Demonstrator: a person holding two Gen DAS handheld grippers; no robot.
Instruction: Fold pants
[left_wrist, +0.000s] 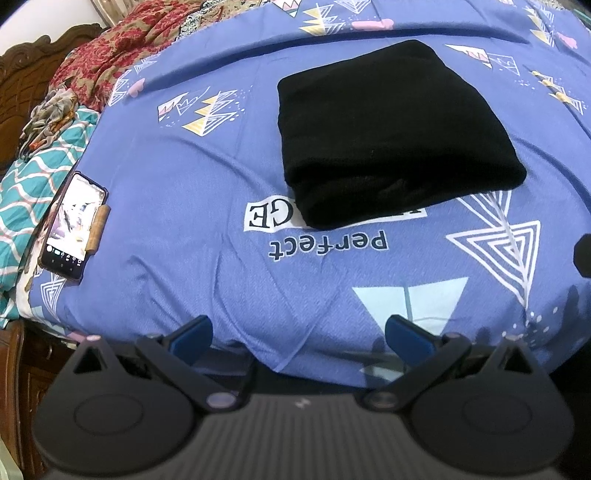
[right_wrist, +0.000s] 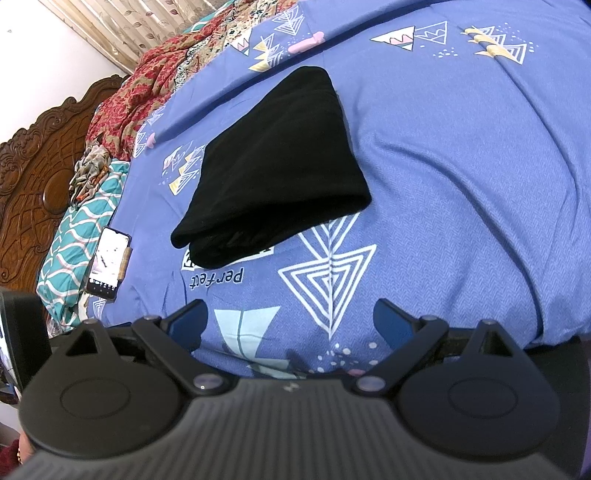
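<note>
Nearest the cameras, the left gripper (left_wrist: 298, 334) and right gripper (right_wrist: 288, 321) hover low over the blue bedsheet (left_wrist: 207, 184), both spread wide with nothing between their blue pads. Farther out, the black pants (left_wrist: 388, 136) lie folded into a compact stack, covering part of the printed lettering. Leftward, a phone (left_wrist: 72, 225) rests screen-up near the sheet's edge, with a teal blanket (left_wrist: 33, 192) and a red patterned cloth (left_wrist: 110, 59) beyond.

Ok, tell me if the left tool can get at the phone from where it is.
Probably yes. The left tool is open and holds nothing, and only bare bedsheet lies between it and the phone, off to its left near the bed's edge.
</note>
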